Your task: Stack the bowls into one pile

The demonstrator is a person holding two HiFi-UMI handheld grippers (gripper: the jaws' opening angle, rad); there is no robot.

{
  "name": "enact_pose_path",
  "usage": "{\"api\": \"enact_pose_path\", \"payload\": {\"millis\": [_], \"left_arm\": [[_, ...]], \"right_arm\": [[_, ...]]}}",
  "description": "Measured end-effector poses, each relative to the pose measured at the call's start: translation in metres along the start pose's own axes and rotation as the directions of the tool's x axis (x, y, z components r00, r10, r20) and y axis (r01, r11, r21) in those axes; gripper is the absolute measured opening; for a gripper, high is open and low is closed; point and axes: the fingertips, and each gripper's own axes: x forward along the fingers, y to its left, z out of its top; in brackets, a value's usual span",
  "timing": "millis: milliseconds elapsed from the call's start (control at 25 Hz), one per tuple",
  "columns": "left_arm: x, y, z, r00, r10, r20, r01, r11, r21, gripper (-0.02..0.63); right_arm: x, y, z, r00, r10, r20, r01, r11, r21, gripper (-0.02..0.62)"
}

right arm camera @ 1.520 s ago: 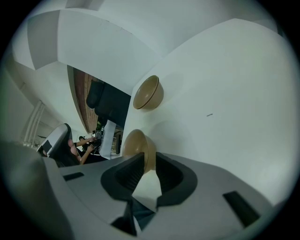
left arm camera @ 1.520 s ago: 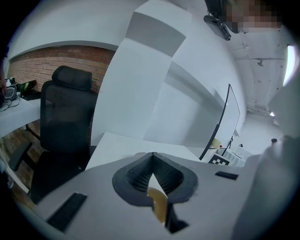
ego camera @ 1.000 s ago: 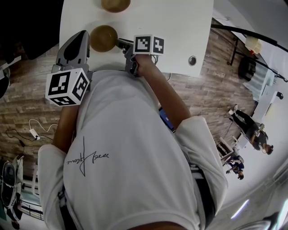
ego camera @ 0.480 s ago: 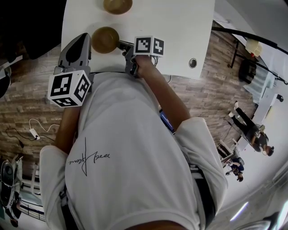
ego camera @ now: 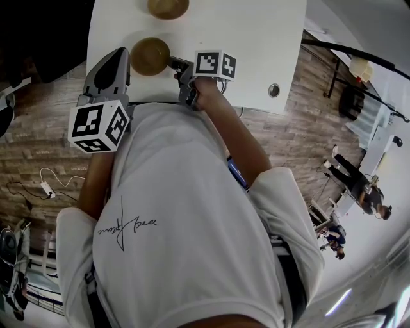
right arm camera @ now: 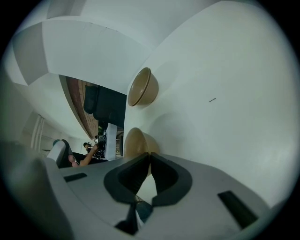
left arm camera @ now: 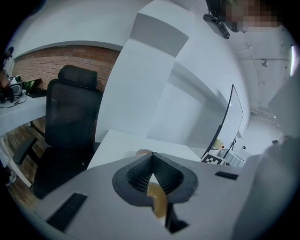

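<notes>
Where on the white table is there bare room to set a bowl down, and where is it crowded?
Crowded: the left strip, where the far bowl, near bowl, left gripper and right gripper bunch together. Free: the right half of the table, from those bowls across to the grommet hole.

Overhead plus low views, bowl [ego camera: 150, 56] shared.

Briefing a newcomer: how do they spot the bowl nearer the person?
Find the white table at the head view's top, holding two tan bowls. The near bowl sits between the left gripper and right gripper; the far bowl lies beyond, alone.
</notes>
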Motion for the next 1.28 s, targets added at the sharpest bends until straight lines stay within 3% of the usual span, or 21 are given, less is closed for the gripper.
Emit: {"api": "enact_pose_path", "payload": {"millis": [1280], "left_arm": [[0.009, 0.005, -0.002, 1.000, -0.022, -0.014, 0.021, 1.000, -0.014, 0.003]], "right_arm": [[-0.021, 0.021, 0.019, 0.994, 0.092, 0.051, -0.093, 0.996, 0.016, 0.025]]}}
